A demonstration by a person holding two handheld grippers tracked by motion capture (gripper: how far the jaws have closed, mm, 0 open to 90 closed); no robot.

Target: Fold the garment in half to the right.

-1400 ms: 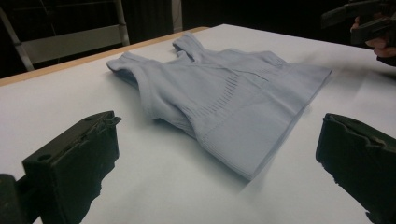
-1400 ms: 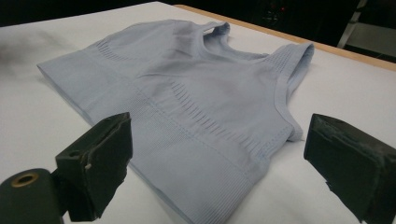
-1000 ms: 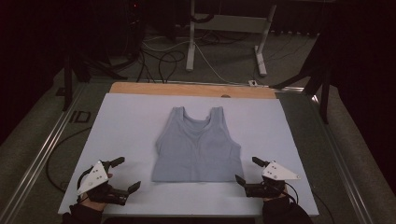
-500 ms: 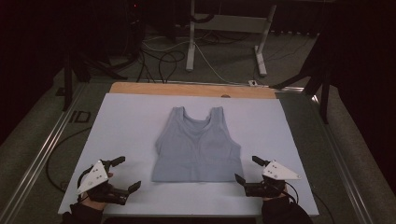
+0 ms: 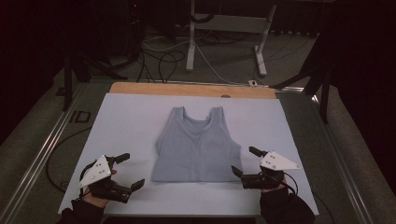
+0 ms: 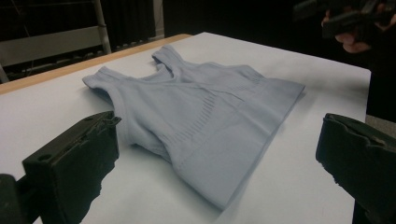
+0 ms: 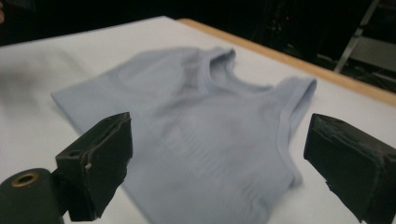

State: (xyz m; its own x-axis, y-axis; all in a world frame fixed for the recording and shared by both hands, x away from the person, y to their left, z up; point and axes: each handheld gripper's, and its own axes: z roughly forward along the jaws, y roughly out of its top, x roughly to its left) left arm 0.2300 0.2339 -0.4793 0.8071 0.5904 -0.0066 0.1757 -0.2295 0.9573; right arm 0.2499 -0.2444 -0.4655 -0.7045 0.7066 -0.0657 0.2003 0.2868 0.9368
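A pale blue sleeveless top (image 5: 197,142) lies flat in the middle of the white table sheet (image 5: 126,126), straps toward the far edge and hem toward me. My left gripper (image 5: 130,171) hovers open near the front left, just left of the hem's corner. My right gripper (image 5: 244,162) stands open at the front right, close to the hem's other corner. The left gripper view has the top (image 6: 205,112) spread between wide-apart jaws, and the other gripper (image 6: 345,18) far off. In the right gripper view the top (image 7: 201,135) sits between wide-apart jaws. Neither gripper touches the fabric.
A wooden strip (image 5: 191,89) borders the sheet's far edge. Metal rails (image 5: 42,154) run along both table sides. Beyond the table stand a white frame (image 5: 229,28) and loose cables (image 5: 159,60) on a dark floor.
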